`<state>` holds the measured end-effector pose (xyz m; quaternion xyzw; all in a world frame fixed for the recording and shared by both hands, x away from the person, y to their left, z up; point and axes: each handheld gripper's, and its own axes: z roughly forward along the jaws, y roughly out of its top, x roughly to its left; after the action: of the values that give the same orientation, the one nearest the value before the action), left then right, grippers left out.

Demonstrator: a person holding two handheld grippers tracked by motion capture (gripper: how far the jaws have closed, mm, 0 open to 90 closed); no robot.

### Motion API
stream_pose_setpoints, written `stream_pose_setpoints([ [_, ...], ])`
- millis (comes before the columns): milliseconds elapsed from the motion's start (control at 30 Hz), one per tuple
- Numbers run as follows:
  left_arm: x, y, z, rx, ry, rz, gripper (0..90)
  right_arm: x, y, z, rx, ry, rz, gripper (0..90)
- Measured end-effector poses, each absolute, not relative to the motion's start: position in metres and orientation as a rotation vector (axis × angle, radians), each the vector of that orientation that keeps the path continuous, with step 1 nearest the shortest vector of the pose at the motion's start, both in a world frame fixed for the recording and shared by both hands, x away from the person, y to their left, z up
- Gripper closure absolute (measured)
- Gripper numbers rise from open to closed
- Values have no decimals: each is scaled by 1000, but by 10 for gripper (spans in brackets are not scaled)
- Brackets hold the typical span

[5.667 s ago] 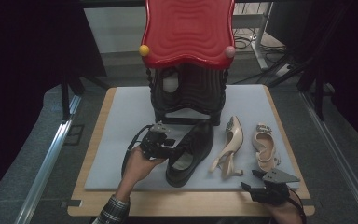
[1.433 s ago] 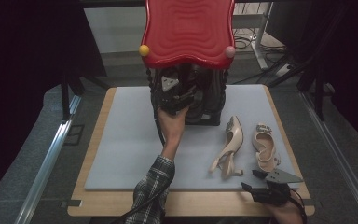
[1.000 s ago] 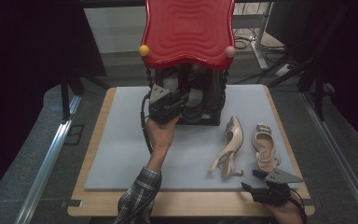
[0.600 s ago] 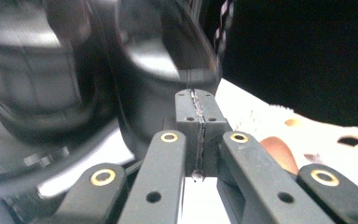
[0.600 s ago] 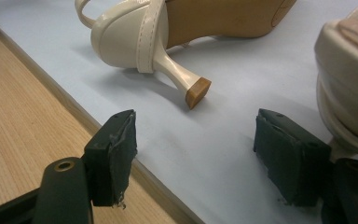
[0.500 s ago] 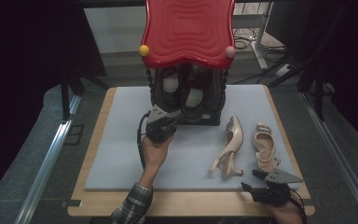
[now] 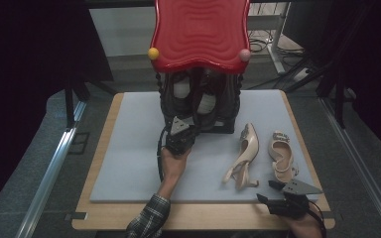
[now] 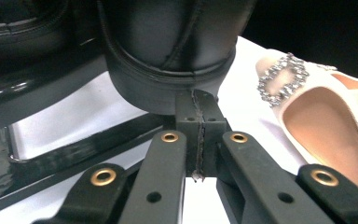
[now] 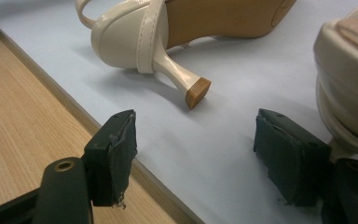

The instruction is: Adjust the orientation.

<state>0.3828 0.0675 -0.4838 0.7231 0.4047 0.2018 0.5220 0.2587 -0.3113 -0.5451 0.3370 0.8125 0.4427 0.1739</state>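
The left gripper (image 7: 180, 144), jaws pressed together on nothing, is sitting just before the black leather shoe (image 8: 168, 51) on the rack; the right gripper (image 9: 196, 158) is gaping near the cream patent heeled sandal (image 9: 177, 28), probably due next.

Glossy cream leather heel (image 9: 135, 35), matt mat (image 9: 214, 135)

a grey mat (image 7: 129, 148) covers a wooden table (image 7: 99, 218) on dark floor (image 7: 25, 173).

looks like a lab or recording studio: black curtains (image 7: 25, 74) left and right, metal floor rails (image 7: 49, 173), cables (image 7: 260, 42) far behind a foam-topped wooden table (image 7: 104, 218).
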Motion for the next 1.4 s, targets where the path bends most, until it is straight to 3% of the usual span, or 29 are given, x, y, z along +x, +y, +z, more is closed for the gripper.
stream_pose_setpoints([
  [367, 393, 57, -475, 1687, 972, 506, 898, 259, -311, -545, 957, 2302, 1257, 297],
  [1100, 440, 12, -457, 1782, 1013, 497, 898, 259, -311, -545, 961, 2306, 1264, 292],
  [1400, 430, 13, -460, 1765, 978, 479, 887, 259, -311, -545, 959, 2307, 1265, 290],
])
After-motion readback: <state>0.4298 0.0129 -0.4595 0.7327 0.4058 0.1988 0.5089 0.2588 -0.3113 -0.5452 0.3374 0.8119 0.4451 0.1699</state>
